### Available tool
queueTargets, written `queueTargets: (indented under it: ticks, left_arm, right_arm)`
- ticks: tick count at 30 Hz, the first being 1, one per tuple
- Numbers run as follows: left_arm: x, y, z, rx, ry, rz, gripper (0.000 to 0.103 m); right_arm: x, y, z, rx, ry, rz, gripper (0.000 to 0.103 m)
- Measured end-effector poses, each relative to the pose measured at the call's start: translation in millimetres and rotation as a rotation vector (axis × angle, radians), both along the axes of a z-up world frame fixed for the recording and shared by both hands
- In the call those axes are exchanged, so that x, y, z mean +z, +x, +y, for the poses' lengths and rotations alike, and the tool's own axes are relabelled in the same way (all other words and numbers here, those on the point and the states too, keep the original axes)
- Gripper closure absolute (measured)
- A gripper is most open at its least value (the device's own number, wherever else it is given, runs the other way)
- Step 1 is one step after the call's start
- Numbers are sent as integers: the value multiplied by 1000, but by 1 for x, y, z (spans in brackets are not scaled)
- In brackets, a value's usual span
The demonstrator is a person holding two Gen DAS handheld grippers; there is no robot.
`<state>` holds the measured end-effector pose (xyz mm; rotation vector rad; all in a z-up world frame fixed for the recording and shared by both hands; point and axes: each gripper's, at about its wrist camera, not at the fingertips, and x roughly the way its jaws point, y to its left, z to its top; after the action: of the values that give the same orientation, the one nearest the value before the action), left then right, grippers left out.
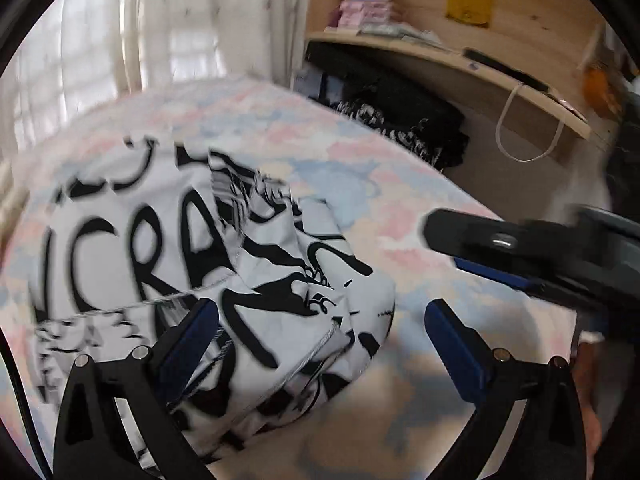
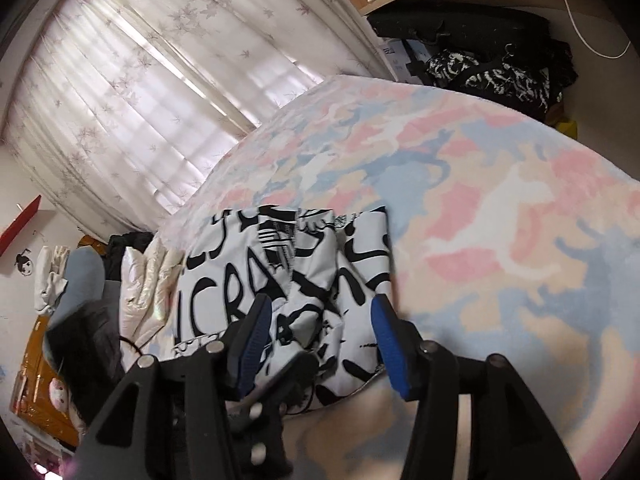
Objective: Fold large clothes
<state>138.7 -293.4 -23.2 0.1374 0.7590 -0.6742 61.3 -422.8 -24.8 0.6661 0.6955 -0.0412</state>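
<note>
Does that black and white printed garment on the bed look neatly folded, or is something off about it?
Not quite neat. The garment lies on the pastel blanket as a rough bundle: its far edge is fairly straight, but the near part is rumpled and bunched, with loose folds overlapping. Both grippers stand open above it, holding nothing.

Left wrist view: close above bed (image 1: 400, 208), tilted down, facing shelf (image 1: 460, 60) on far right. Right wrist view: close too, tilted down, facing curtain (image 2: 140, 92). Both share printed garment (image 1: 168, 240) (image 2: 320, 256) on bed.
</note>
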Motion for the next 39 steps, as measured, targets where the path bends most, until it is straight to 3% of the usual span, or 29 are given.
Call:
queueTargets:
  ticks: [4, 9, 12, 15, 22, 23, 25, 26, 27, 30, 34, 37, 39]
  left_arm:
    - [15, -13, 48, 23, 34, -61, 1]
    - [13, 12, 127, 150, 89, -38, 2]
    - [1, 39, 167, 225, 104, 14, 16]
    - [-20, 75, 196, 277, 66, 131, 30]
    - [-48, 105, 210, 241, -115, 240, 30]
    - [-50, 108, 210, 244, -117, 239, 30]
    - [-50, 109, 208, 242, -111, 235, 29]
    - [-48, 108, 207, 244, -110, 242, 29]
    - [-46, 107, 205, 242, -106, 245, 29]
    - [-37, 108, 195, 233, -106, 223, 30]
    - [-29, 105, 162, 225, -20, 135, 30]
    - [-43, 105, 132, 279, 162, 59, 30]
    - [-61, 108, 123, 317, 243, 51, 30]
  right_arm:
    - [-3, 12, 9, 79, -3, 38, 51]
    - [-30, 52, 30, 215, -8, 155, 51]
    - [-52, 75, 34, 238, -16, 231, 50]
    - [-63, 92, 31, 247, 14, 242, 43]
    - [-81, 134, 54, 292, -92, 314, 38]
    - [-82, 137, 60, 302, -122, 316, 40]
    - [-78, 138, 73, 328, -196, 296, 64]
    - [-75, 137, 74, 344, -194, 278, 81]
    - [-65, 133, 71, 340, -193, 255, 88]
    - [-36, 115, 56, 297, -189, 159, 92]
    - [-21, 103, 33, 204, -245, 124, 92]
    - [-51, 113, 18, 191, -191, 217, 92]
    - [-74, 120, 20, 191, -206, 259, 88]
